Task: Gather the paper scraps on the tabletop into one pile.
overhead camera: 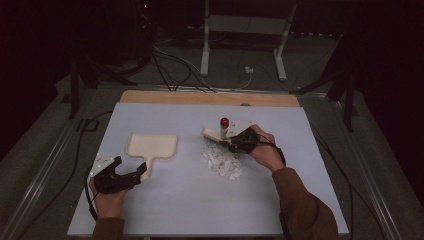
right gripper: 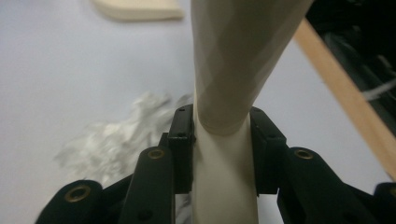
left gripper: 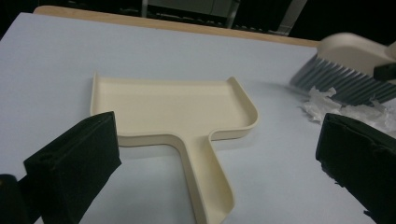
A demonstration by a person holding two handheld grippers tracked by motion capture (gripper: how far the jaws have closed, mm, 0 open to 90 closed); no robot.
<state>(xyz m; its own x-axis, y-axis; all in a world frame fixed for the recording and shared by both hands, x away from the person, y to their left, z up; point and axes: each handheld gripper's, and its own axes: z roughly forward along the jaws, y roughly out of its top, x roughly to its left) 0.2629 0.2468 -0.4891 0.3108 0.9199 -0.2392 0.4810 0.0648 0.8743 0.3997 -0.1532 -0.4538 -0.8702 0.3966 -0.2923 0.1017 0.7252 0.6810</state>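
A cream dustpan (overhead camera: 152,146) lies flat on the pale table, its handle pointing toward the person. My left gripper (overhead camera: 131,168) rests just short of that handle. In the left gripper view its jaws stand wide open on either side of the dustpan (left gripper: 173,112), touching nothing. My right gripper (overhead camera: 233,142) is shut on the handle of a cream brush (overhead camera: 214,134). The brush handle (right gripper: 224,154) sits pinched between both pads. The brush's grey bristles (left gripper: 341,81) reach down to a heap of white paper scraps (overhead camera: 223,162), which lies right of the dustpan.
The table (overhead camera: 165,210) has a wooden strip (overhead camera: 210,98) along its far edge. Cables and a white stand's legs (overhead camera: 205,55) lie on the floor beyond. A red ball (overhead camera: 224,121) stands on top of the right gripper.
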